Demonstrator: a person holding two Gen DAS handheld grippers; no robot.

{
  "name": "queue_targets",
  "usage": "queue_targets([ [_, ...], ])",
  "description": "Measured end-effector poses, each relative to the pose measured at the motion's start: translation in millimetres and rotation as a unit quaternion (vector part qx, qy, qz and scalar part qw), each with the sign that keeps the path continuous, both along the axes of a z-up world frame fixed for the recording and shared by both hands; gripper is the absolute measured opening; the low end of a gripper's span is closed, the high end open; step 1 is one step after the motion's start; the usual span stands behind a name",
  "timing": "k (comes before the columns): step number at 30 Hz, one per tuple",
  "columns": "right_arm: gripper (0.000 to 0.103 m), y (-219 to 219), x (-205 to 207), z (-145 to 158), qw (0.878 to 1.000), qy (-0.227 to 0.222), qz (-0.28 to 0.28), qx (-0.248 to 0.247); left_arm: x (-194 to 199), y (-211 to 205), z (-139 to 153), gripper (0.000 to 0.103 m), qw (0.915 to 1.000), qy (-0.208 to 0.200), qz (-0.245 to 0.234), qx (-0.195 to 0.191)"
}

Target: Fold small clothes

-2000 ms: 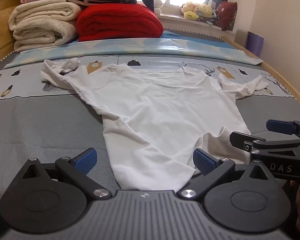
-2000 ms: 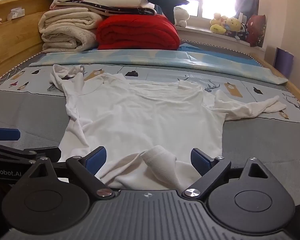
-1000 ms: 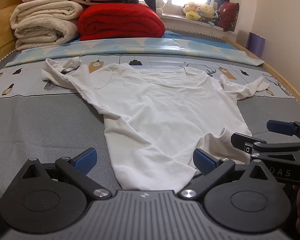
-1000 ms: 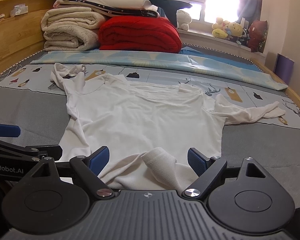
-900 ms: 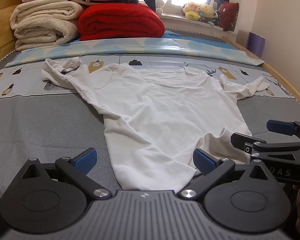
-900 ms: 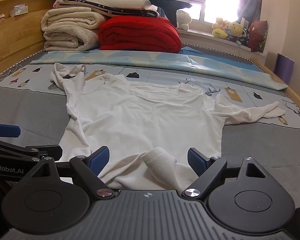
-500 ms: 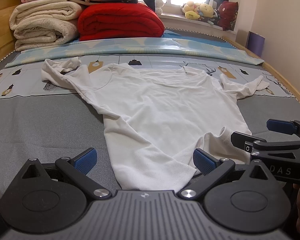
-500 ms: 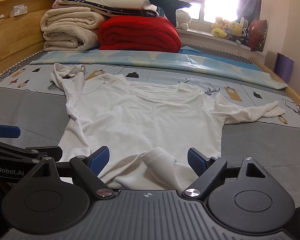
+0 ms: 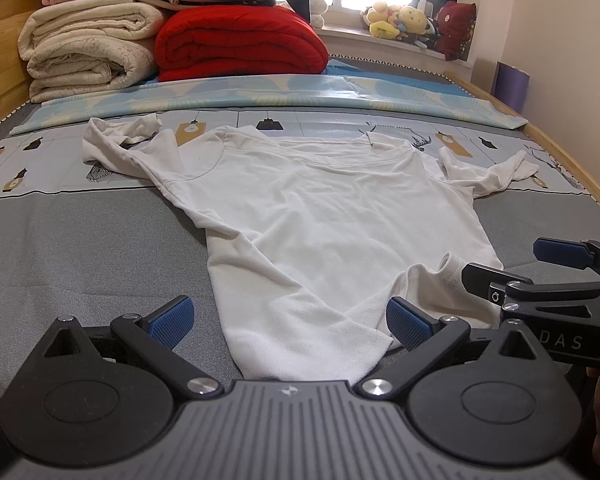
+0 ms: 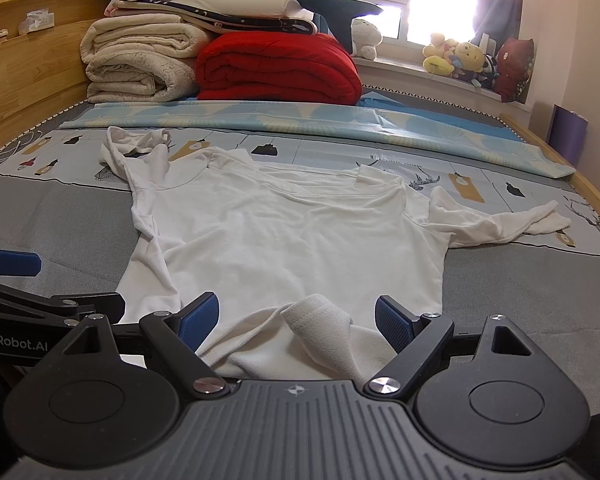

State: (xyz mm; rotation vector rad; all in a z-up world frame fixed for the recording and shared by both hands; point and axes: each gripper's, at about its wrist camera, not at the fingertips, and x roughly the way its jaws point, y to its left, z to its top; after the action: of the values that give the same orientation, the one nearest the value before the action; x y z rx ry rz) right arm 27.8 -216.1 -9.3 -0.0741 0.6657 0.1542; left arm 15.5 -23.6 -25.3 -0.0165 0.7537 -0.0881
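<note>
The white long-sleeved cotton top (image 9: pixel 332 224) is lying spread and unfolded on the grey bed (image 9: pixel 80 248) ahead of the wide-spread left claw (image 9: pixel 290 322) and right claw (image 10: pixel 296 318), its rumpled hem sitting between their fingers, so all folding remains.

- One white long-sleeved cotton top (image 9: pixel 324 220), spread flat on the bed.
- Two black two-finger grippers with blue pads: left gripper (image 9: pixel 290 322), right gripper (image 10: pixel 296 320).
- One red folded quilt (image 10: pixel 276 70).
- Two cream rolled fleece blankets (image 10: pixel 140 60).
- One purple bin (image 10: pixel 568 136).
- One white plush toy (image 10: pixel 366 38).
</note>
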Motion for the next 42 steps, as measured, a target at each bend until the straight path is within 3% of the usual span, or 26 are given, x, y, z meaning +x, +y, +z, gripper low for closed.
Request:
queue_targets([
  [8, 0.083, -7.0, 0.2, 3.7, 1.0, -0.021, -0.017, 0.01, -0.6, 4.2, 4.3, 0.101, 0.9998, -0.015, 0.013, 0.003],
  [10, 0.077, -15.7, 1.6, 10.5, 0.999, -0.04, -0.033, 0.014, 0.5, 10.3, 10.9, 0.092, 0.9997, -0.019, 0.014, -0.005],
  [12, 0.07, -30.0, 3.9, 22.3, 0.997, -0.055, -0.054, 0.025, 4.9, 17.0, 20.2, 0.067, 0.9998, -0.02, -0.005, 0.005],
  [14, 0.063, -49.7, 8.0, 38.2, 0.994, -0.076, -0.067, 0.043, 10.7, 26.1, 31.6, 0.054, 0.9989, -0.027, -0.032, 0.02],
  [18, 0.061, -91.9, 24.8, 61.5, 0.99, -0.11, -0.076, 0.049, 23.5, 55.0, 53.3, 0.044, 0.9954, -0.053, -0.078, 0.014],
  [21, 0.063, -119.7, 34.7, 59.4, 0.99, -0.107, -0.085, 0.04, 34.1, 70.9, 46.8, 0.043, 0.9956, -0.05, -0.078, 0.004],
  [23, 0.063, -131.7, 40.8, 43.3, 0.99, -0.083, -0.104, 0.044, 46.8, 83.3, 30.5, 0.043, 0.9983, -0.005, -0.038, -0.045],
  [26, 0.064, -132.0, 47.1, 27.2, 0.991, -0.051, -0.103, 0.074, 62.8, 89.8, 4.5, 0.043, 0.9902, 0.066, 0.002, -0.123],
  [29, 0.064, -110.0, 52.9, 5.1, 0.995, -0.015, -0.067, 0.076, 70.6, 73.8, -8.7, 0.043, 0.9881, 0.102, -0.023, -0.112],
  [32, 0.063, -81.6, 59.2, -15.1, 0.997, 0.031, -0.024, 0.06, 73.4, 57.2, -12.4, 0.045, 0.9883, 0.106, -0.054, -0.095],
  [35, 0.063, -62.0, 60.1, -23.6, 0.998, 0.045, 0.02, 0.04, 79.5, 43.7, -21.0, 0.045, 0.9871, 0.119, -0.065, -0.085],
  [42, 0.071, -33.8, 68.9, -41.7, 0.994, 0.092, 0.052, 0.023, 98.7, 11.4, -35.0, 0.061, 0.9858, 0.134, -0.066, -0.077],
])
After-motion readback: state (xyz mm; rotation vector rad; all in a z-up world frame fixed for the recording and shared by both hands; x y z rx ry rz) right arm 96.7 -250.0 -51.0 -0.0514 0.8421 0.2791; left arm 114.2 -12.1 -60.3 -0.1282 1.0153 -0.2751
